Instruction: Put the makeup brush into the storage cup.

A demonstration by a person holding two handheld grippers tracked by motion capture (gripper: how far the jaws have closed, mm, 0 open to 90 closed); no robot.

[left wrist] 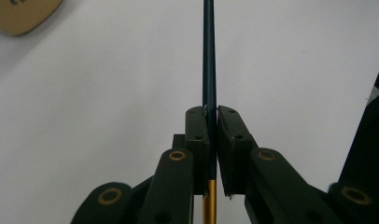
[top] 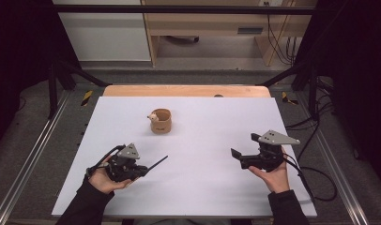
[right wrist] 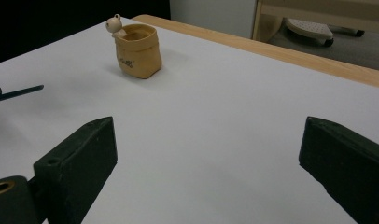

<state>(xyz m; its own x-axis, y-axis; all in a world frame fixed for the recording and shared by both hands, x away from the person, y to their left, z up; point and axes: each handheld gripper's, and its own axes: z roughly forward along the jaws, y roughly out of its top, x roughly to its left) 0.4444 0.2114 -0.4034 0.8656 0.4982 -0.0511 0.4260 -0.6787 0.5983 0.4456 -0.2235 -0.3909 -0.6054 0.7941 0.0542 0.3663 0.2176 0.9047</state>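
The left gripper has its jaws clamped tight on a thin dark pen with a gold end, its tip pointing right over the white table; the right gripper hangs wide open, holding nothing; a tan pouch-shaped pot with a small figure stands well beyond both.

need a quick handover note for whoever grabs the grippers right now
Left gripper: shut on a thin dark pen with a gold end, held above the white table, tip pointing toward the middle.
Right gripper: open, holding nothing, at the right side of the table.
Tan pouch-shaped holder with a small figure on its rim stands upright toward the far side, nothing visible sticking out of it.
Done: pen picked up.
Left, probably: carry the pen over and drop it into the holder.
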